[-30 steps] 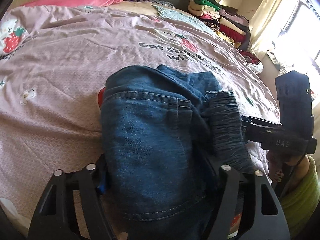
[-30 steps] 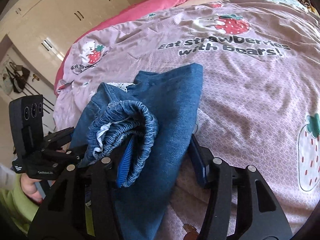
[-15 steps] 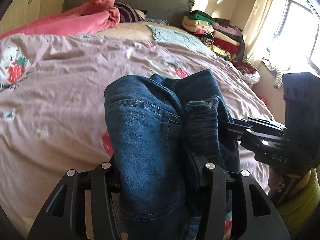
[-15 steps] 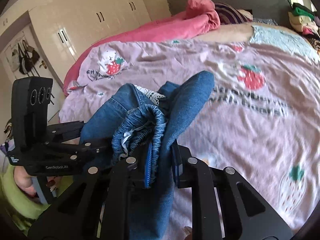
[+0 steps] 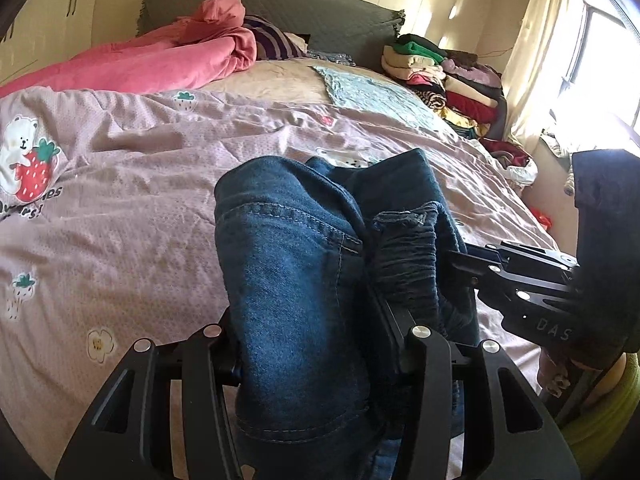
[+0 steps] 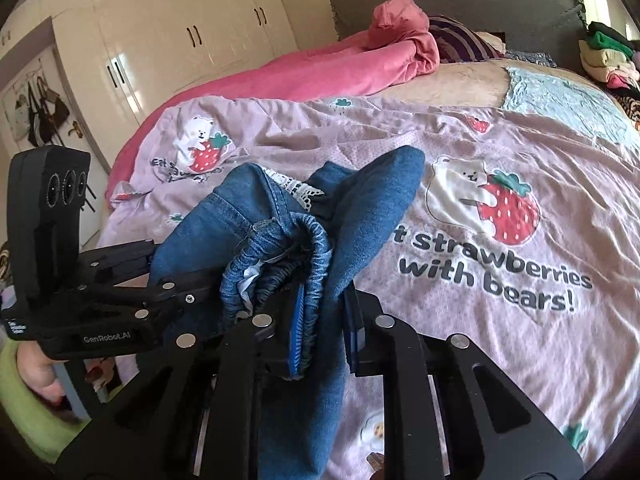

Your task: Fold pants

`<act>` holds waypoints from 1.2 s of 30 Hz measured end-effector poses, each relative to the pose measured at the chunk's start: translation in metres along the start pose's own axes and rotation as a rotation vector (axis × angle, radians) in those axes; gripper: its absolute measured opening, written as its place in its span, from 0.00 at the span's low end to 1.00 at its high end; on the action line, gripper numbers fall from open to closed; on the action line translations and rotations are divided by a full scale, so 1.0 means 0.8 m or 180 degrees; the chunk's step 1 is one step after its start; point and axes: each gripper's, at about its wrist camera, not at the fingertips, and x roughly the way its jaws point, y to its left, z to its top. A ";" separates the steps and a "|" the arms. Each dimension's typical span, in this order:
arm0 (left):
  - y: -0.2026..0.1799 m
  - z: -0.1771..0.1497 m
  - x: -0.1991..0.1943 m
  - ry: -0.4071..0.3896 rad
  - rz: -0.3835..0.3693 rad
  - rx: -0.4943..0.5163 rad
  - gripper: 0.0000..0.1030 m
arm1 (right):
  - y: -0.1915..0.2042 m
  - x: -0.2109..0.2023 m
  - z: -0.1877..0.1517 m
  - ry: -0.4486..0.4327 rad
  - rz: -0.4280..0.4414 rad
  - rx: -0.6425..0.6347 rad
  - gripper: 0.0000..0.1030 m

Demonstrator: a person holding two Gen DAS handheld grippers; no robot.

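Both tongs have hold of the jeans [image 5: 304,280]. Left gripper [image 5: 316,344] at the bottom of its own frame is half closed around a thick bundle of denim, fingers pressed against both sides. Right gripper [image 6: 324,320] is squeezed nearly shut on a thin fold beside the gathered elastic waistband (blue pads showing on either side of the cloth).

Up off the quilt [image 5: 120,208] hang the jeans, bunched between the two tools. In the left view the long axis runs from the bottom edge up toward the centre of the frame, stitched pocket seam facing the lens, folded end pointing at the headboard [image 5: 320,16]. In the right view the waistband mouth faces the camera at centre, with a strip of white lace [image 6: 296,188] peeking out above it.

Each tool shows in the other's picture: one at the right edge of the left view, one at the left edge of the right view, with a hand [image 6: 36,372] and a green sleeve [image 6: 24,420] under it.

Around them: a pink blanket [image 5: 140,64] in the upper left, stacked clothes [image 5: 440,76] in the upper right near a curtain [image 5: 548,48], and a wardrobe [image 6: 168,40] in the upper left of the right view.
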 end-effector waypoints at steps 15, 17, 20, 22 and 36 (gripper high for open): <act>0.012 -0.007 0.025 0.0082 0.0044 -0.0020 0.47 | -0.012 0.024 -0.009 0.0091 -0.0072 0.0079 0.10; 0.014 -0.008 0.028 0.0097 0.0058 -0.0017 0.49 | -0.014 0.026 -0.011 0.0103 -0.0094 0.0098 0.11; 0.017 -0.011 0.032 0.0117 0.0052 -0.0057 0.55 | -0.020 0.029 -0.014 0.0125 -0.0139 0.0152 0.12; 0.019 -0.013 0.034 0.0128 0.0064 -0.0069 0.55 | -0.024 0.032 -0.017 0.0150 -0.0184 0.0175 0.12; 0.035 -0.027 0.048 0.0258 0.0184 -0.0126 0.72 | -0.050 0.048 -0.034 0.0423 -0.0662 0.0235 0.44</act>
